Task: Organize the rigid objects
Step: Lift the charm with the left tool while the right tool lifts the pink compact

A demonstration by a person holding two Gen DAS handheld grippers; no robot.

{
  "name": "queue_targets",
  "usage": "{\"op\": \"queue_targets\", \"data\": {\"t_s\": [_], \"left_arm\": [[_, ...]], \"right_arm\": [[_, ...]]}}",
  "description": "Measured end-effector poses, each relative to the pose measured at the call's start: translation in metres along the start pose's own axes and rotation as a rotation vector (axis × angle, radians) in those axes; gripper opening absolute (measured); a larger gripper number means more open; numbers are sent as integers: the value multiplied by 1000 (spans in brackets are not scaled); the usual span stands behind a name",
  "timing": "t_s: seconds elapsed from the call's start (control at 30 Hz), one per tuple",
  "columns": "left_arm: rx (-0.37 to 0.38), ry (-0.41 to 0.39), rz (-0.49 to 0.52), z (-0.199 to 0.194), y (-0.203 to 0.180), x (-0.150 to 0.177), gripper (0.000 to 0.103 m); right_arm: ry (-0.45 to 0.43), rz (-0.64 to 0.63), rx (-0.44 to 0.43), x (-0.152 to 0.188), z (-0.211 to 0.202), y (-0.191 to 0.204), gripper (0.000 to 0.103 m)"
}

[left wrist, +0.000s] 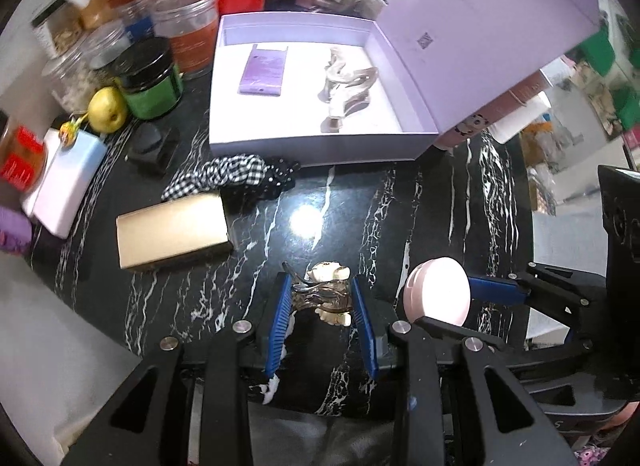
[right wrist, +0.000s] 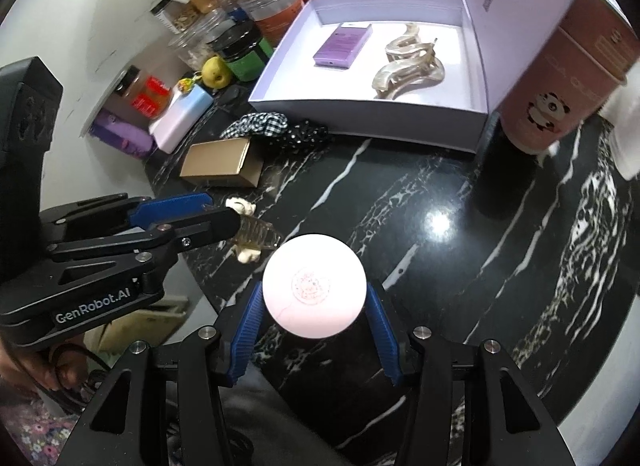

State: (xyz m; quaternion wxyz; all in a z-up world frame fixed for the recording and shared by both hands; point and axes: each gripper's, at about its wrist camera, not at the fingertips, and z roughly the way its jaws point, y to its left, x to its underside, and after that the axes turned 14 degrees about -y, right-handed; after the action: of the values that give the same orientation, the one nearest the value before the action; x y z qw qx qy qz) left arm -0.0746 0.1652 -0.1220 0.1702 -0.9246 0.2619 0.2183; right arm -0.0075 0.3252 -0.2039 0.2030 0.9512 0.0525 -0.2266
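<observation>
Left gripper [left wrist: 322, 302]: jaws pinched on a hair claw clip [left wrist: 324, 294], lifted off the bench [left wrist: 400, 205] for boxing.
Right gripper [right wrist: 314, 306]: jaws clamped across a pink compact [right wrist: 314, 286].
Open box [left wrist: 320, 141]: judged the destination, already holding a purple card [left wrist: 264, 69] and a clear clip [left wrist: 348, 81].

The right gripper [right wrist: 314, 308] grips a round pink case [right wrist: 314, 286] over the dark marble surface [right wrist: 460, 266]; the left gripper [right wrist: 236, 211] holds a hair clip [right wrist: 258, 231] beside it.
</observation>
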Motion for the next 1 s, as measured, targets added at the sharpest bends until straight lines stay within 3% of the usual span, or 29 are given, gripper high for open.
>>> {"op": "queue_targets", "data": {"t_s": [1.0], "left_arm": [[120, 11, 194, 14, 9, -57, 30]], "right_arm": [[-71, 160, 121, -26, 5, 13, 51]]}}
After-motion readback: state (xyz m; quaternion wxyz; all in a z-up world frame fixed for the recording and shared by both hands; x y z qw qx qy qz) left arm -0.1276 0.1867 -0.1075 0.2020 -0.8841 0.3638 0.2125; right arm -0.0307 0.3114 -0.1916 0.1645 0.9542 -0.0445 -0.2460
